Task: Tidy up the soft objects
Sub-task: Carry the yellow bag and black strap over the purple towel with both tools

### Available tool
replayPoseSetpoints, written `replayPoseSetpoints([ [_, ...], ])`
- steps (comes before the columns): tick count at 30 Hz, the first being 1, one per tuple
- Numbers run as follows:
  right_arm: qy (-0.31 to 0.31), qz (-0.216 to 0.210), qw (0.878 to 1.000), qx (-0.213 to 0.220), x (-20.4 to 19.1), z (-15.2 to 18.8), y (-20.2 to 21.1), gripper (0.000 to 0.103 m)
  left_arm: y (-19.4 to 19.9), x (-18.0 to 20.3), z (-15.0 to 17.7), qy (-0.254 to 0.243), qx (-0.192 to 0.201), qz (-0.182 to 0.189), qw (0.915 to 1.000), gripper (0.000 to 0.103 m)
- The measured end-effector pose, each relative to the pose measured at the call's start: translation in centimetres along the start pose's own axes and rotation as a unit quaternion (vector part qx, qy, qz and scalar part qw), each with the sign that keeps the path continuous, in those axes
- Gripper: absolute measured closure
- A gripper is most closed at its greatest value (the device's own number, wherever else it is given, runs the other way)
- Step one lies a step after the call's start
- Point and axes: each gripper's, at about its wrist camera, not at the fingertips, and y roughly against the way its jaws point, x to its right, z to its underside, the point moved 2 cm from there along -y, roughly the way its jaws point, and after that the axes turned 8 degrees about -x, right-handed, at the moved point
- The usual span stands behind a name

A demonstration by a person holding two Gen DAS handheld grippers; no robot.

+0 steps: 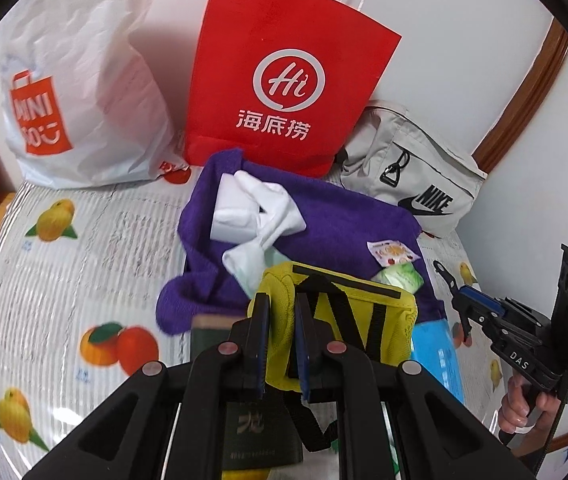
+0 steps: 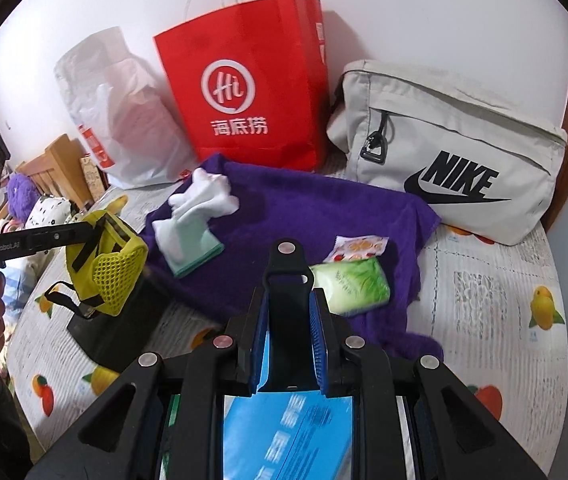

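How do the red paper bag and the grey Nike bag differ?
The red paper bag stands upright against the wall; the grey Nike bag slumps low beside it. The red paper bag is stiff paper with white cord handles and a white Hi logo; the grey Nike bag is soft fabric with a zip pocket, a black clip and black lettering. Both sit at the back, behind the purple towel.

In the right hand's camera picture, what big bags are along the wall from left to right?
white plastic bag → red paper bag → grey Nike bag
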Motion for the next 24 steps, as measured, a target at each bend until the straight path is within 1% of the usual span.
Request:
replayPoseSetpoints([
  [7, 0.009, -0.006, 1.0, -0.015, 0.6, -2.5, -3.1, 0.082, -1.6, -0.1, -2.0, 0.004, -0.002, -0.006, 1.0, 0.091],
  [13, 0.02, -0.018, 0.999, -0.045, 0.7, -4.2, -6.4, 0.082, -2.8, -0.8, -3.0, 0.011, -0.008, -0.011, 0.9998, 0.091],
  [17, 0.021, -0.025, 0.997, -0.071, 0.9, -4.4, -8.6, 0.082, -3.6, -1.0, -3.7, 0.012, -0.01, -0.016, 0.9997, 0.091],
  [24, 0.019, -0.036, 0.994, -0.105, 1.7, -3.9, -10.9, 0.081, -5.4, -1.0, -4.3, 0.011, -0.019, -0.025, 0.9995, 0.091],
])
